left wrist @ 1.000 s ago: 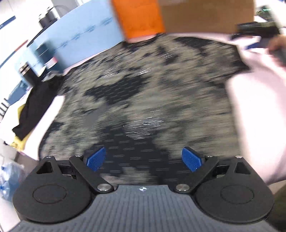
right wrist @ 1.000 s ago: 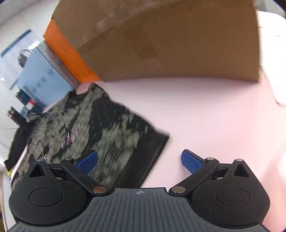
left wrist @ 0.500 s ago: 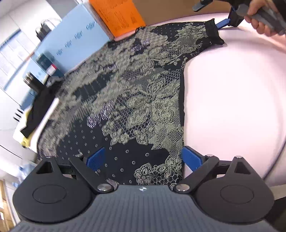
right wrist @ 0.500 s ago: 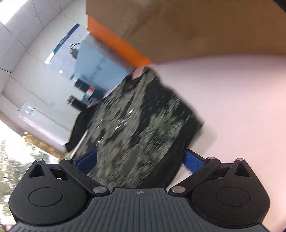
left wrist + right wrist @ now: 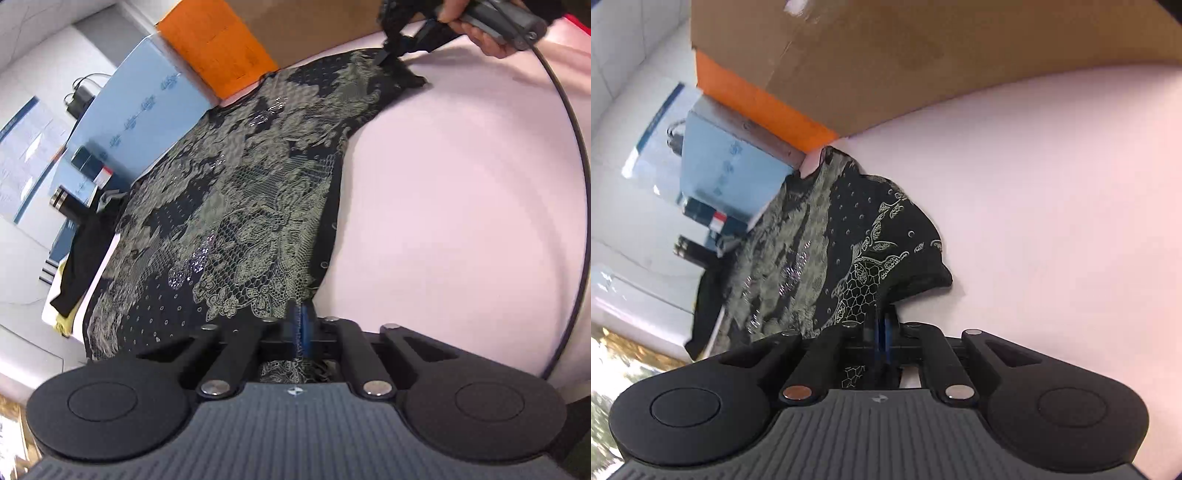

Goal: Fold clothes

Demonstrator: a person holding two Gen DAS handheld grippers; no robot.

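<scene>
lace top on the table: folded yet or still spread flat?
Spread, not folded. The lace top lies in one layer on the pink table; the left gripper and right gripper pinch its edges.

Pale pink table (image 5: 461,206), cardboard box (image 5: 923,55), white tiled wall (image 5: 624,48).

The left gripper (image 5: 301,317) is pointing downward, its blue pads pressing together on the near hem of the black lace-print garment (image 5: 236,206). The right gripper (image 5: 882,325) is angling down likewise, pinching the garment's far corner, with the person's hand (image 5: 476,26) gripping its handle.
</scene>
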